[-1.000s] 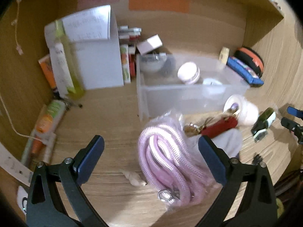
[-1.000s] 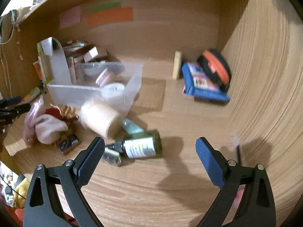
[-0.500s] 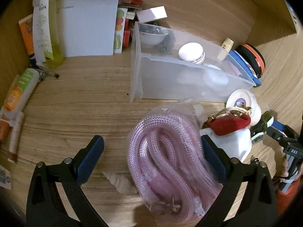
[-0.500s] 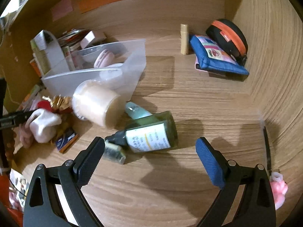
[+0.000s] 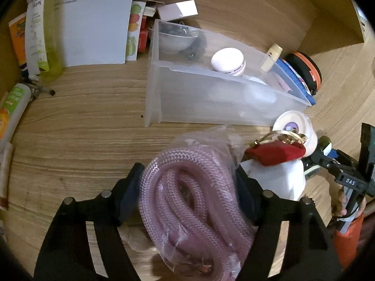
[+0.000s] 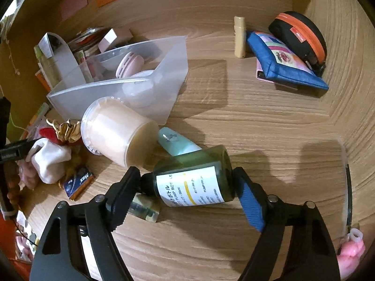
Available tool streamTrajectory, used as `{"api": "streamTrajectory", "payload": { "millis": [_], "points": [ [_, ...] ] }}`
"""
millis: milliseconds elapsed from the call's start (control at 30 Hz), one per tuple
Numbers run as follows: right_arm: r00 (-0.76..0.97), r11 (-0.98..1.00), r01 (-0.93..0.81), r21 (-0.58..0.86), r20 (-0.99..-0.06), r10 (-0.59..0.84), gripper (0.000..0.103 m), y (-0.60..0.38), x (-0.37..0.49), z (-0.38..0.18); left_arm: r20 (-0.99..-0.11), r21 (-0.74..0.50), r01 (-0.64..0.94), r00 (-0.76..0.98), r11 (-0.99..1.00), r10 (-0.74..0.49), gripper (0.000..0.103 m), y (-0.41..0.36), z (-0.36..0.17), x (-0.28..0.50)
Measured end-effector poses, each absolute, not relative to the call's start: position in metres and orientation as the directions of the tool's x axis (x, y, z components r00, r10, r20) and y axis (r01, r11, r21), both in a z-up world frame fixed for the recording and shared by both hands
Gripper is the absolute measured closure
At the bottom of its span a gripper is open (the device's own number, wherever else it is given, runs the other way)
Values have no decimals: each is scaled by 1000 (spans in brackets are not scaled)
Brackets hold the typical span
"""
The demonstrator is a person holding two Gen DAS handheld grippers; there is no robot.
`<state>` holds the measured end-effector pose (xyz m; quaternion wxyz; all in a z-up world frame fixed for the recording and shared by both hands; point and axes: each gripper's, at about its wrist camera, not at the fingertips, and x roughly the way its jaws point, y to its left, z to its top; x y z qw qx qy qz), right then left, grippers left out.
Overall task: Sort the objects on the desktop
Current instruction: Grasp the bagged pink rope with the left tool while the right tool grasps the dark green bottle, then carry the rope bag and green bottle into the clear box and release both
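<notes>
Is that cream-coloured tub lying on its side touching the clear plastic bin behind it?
Touching. In the right wrist view the cream tub leans its rim end against the clear bin front wall, with no desk showing between them.
</notes>
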<state>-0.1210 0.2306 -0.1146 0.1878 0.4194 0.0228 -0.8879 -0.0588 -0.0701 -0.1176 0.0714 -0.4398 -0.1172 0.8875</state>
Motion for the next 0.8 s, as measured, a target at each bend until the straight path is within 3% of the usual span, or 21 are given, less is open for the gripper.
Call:
{"api": "streamTrajectory", "payload": {
  "millis": [433,800],
  "points": [
    [-662,-929,357,98,-675,-326,25,241,-109,-82,-697,-216,-11,-699,-976,161,44,-64,-98,-47],
    [-706,-918,379,115,-606,-367,25,238,-99,-52,-600,-218,-23,-785,-976,152,46,-67,-61,-29]
  ]
}}
